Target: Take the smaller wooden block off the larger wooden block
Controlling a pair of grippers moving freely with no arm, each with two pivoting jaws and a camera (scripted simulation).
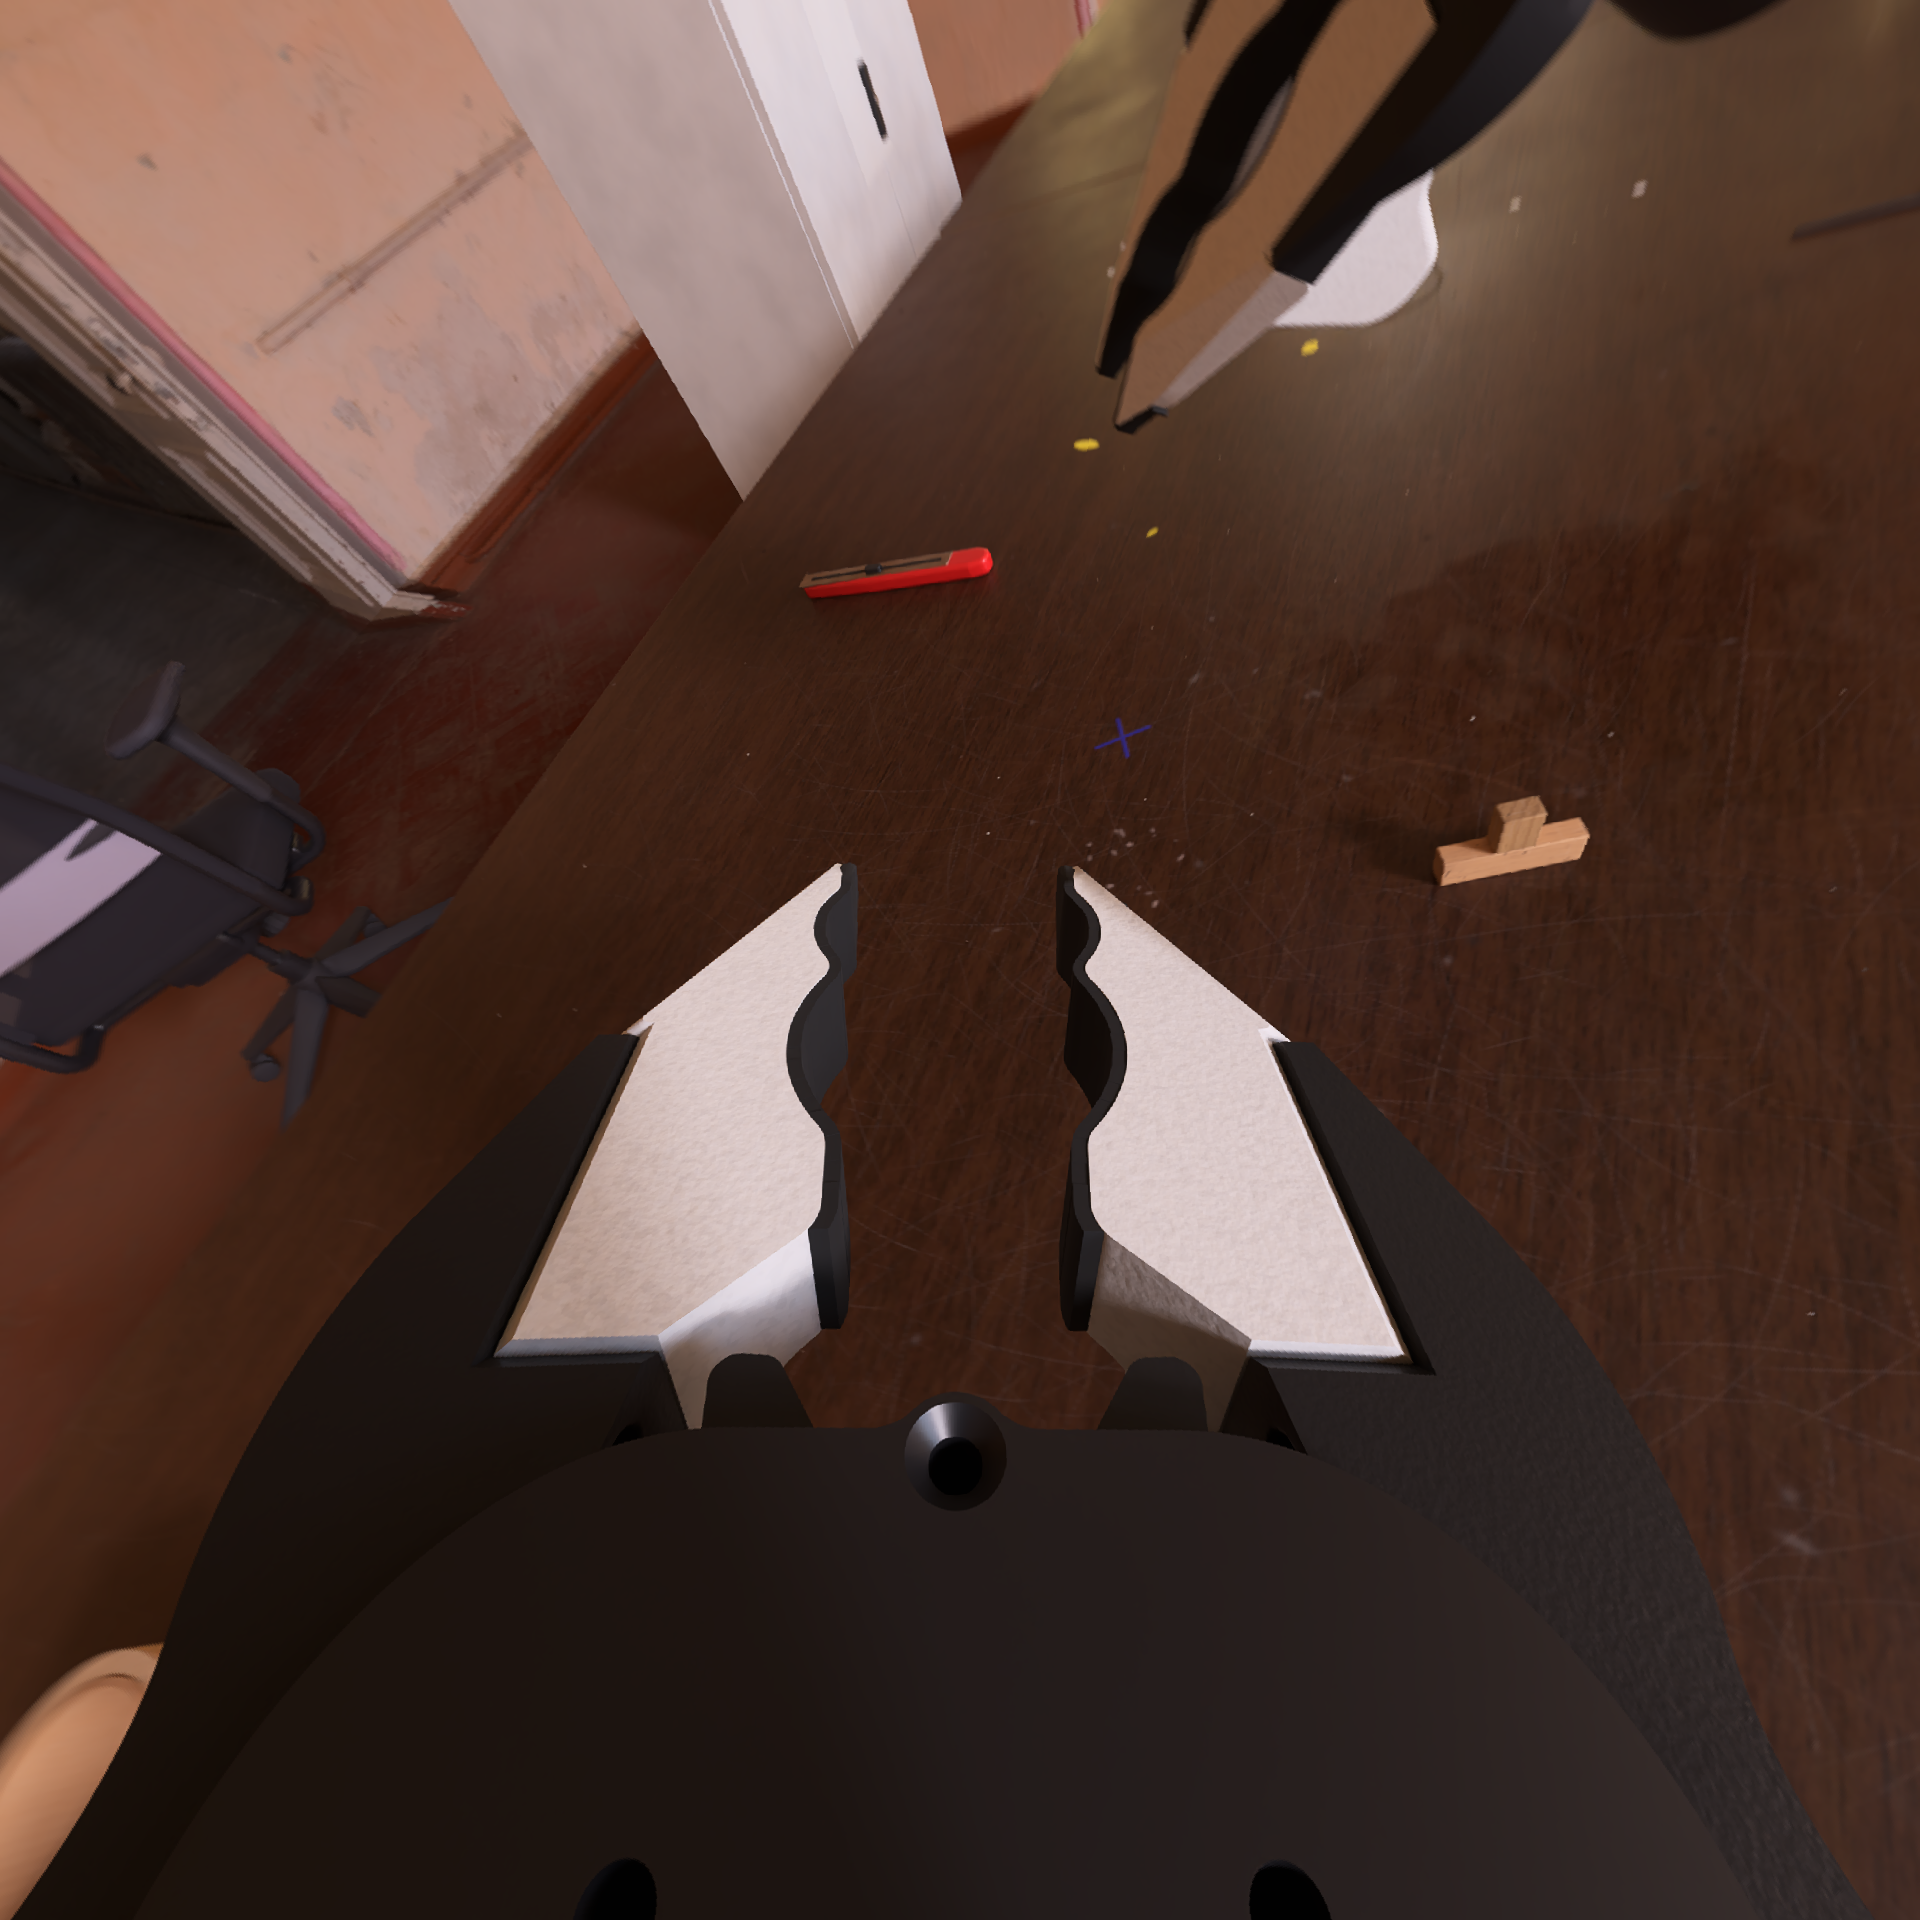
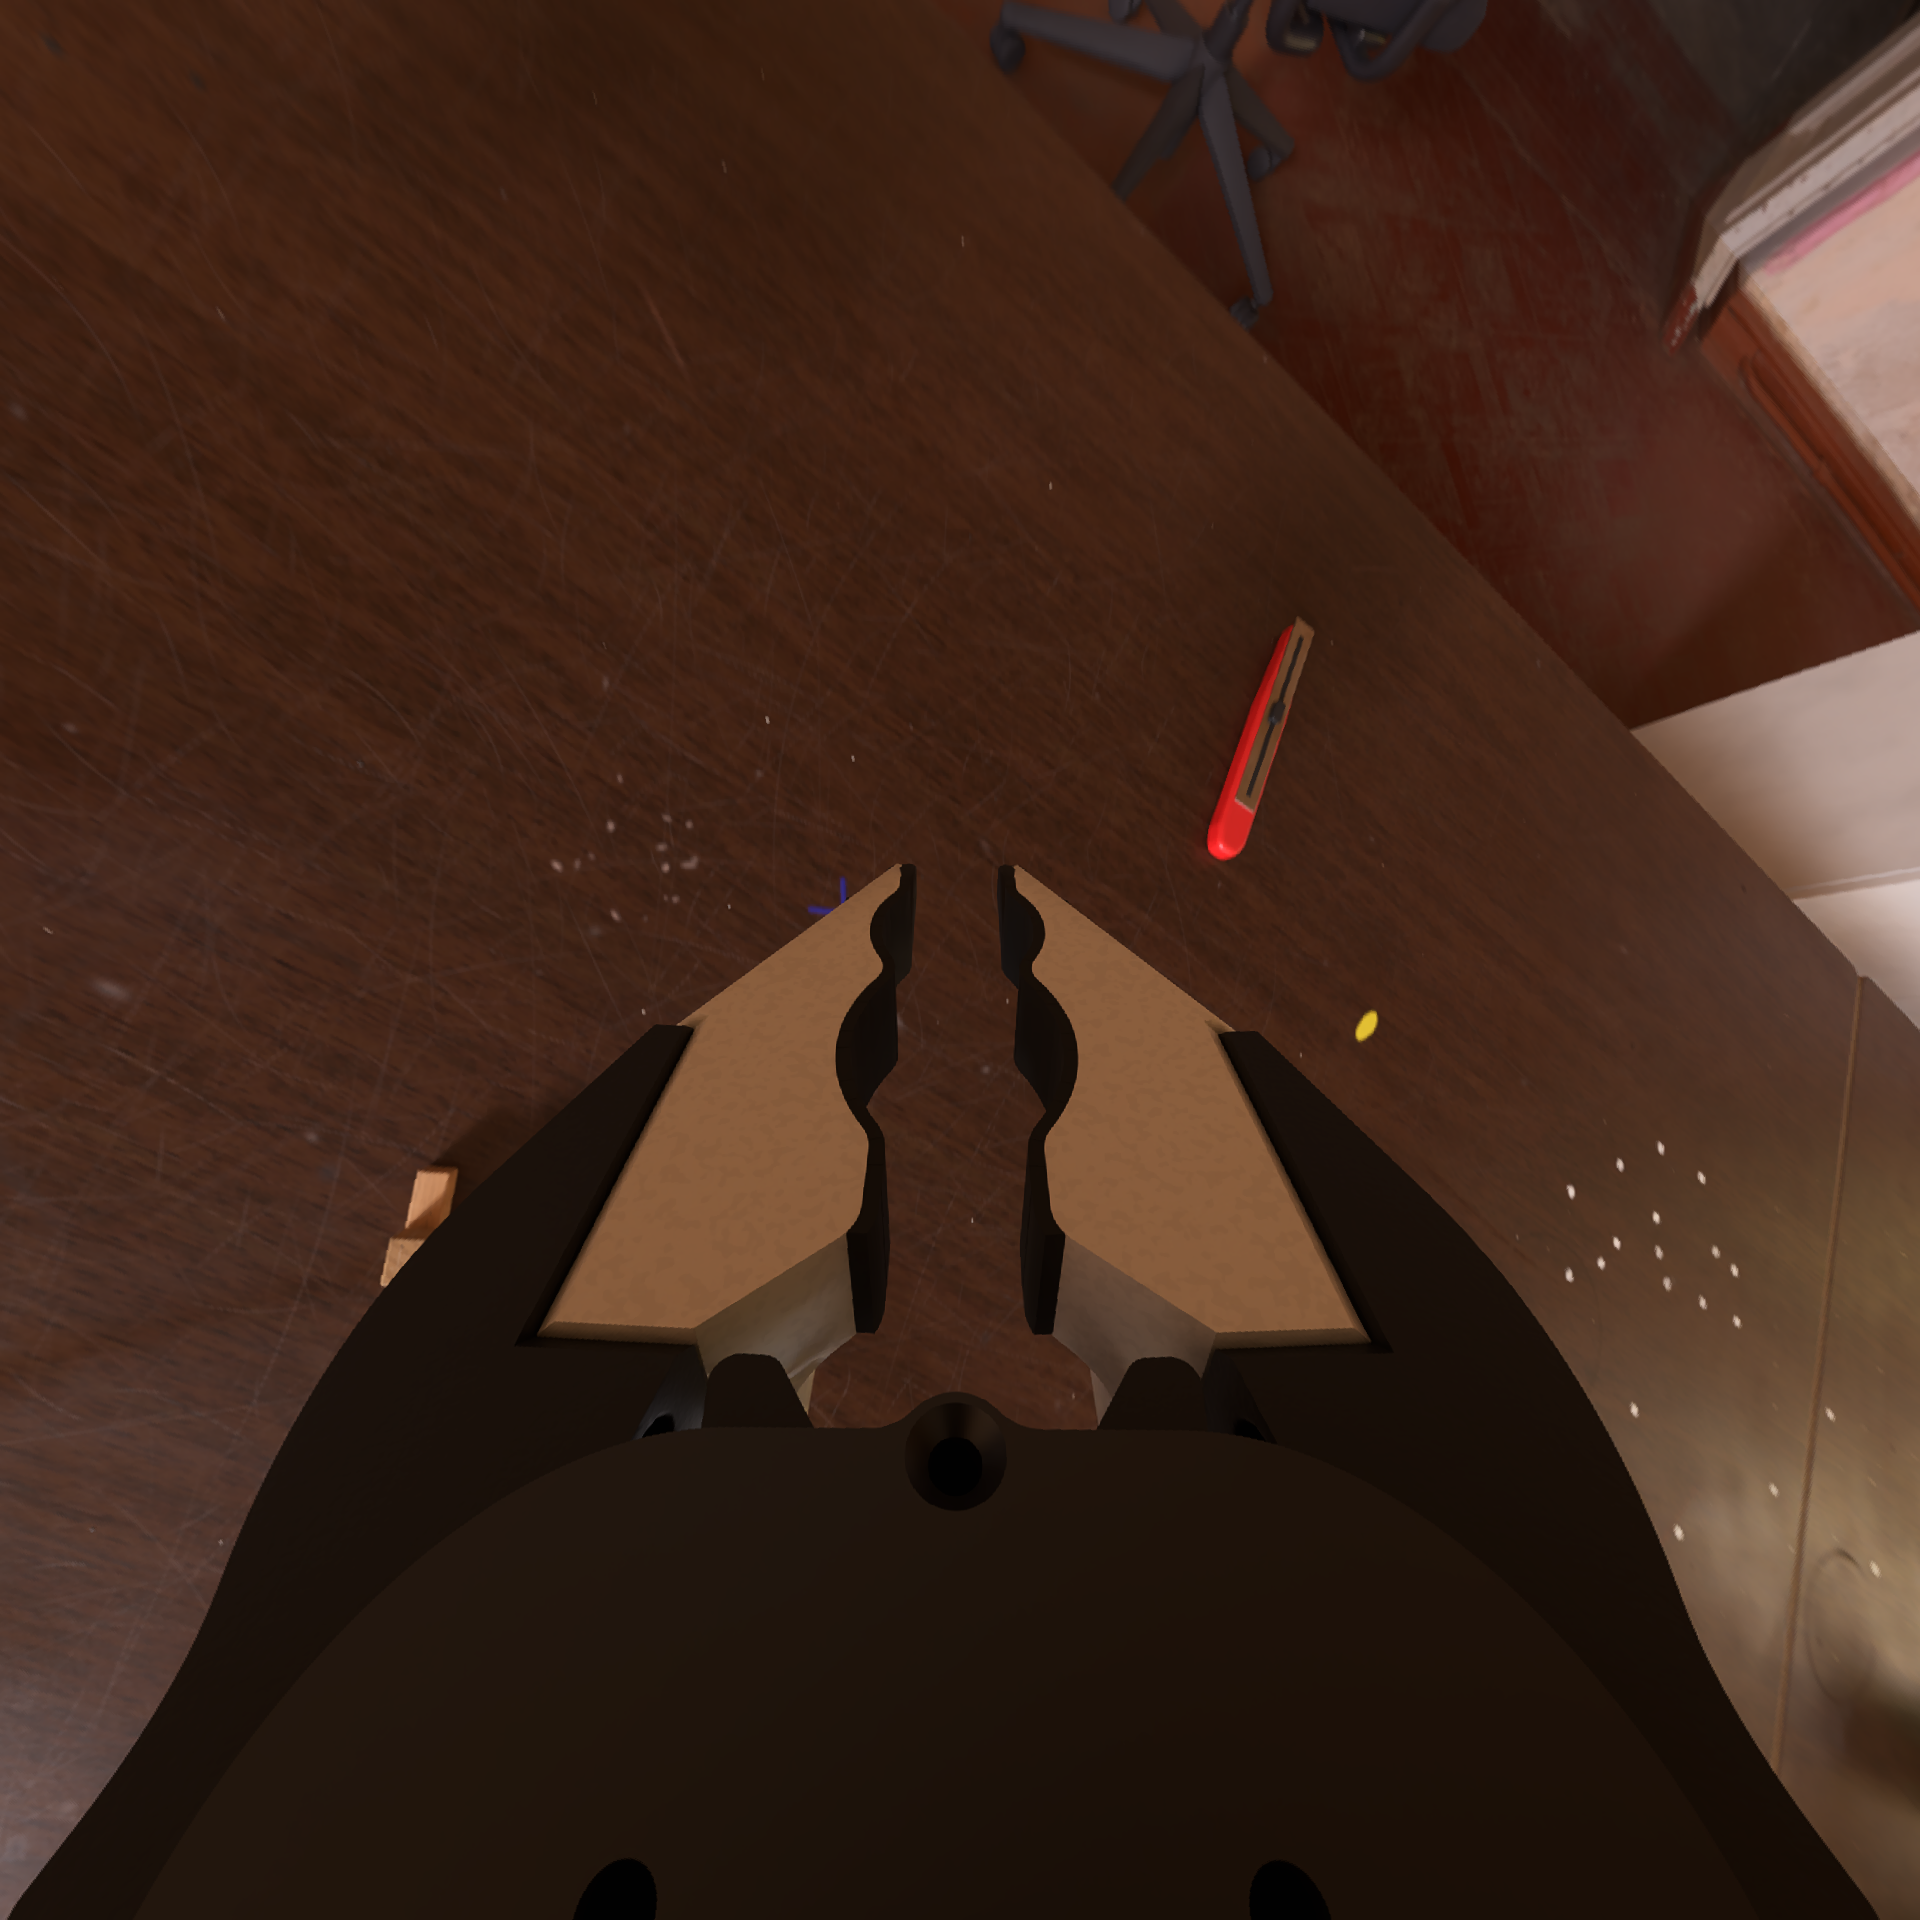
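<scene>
A small wooden block (image 1: 1519, 821) sits on top of a longer, flat wooden block (image 1: 1507, 860) on the dark wooden table, to the right of and beyond my left gripper (image 1: 956, 878). The left gripper is open and empty above the table. My right gripper (image 2: 954, 878) is open with a narrower gap and empty; it also shows in the left wrist view (image 1: 1205, 343), hanging above the far table. In the right wrist view the blocks (image 2: 421, 1221) peek out at the left, mostly hidden behind the gripper body.
A red utility knife (image 1: 896, 571) lies on the table, also in the right wrist view (image 2: 1257, 743). A blue cross mark (image 1: 1122, 738) is drawn mid-table. A white cabinet (image 1: 748, 208) stands past the table edge. An office chair (image 1: 156, 904) stands on the floor.
</scene>
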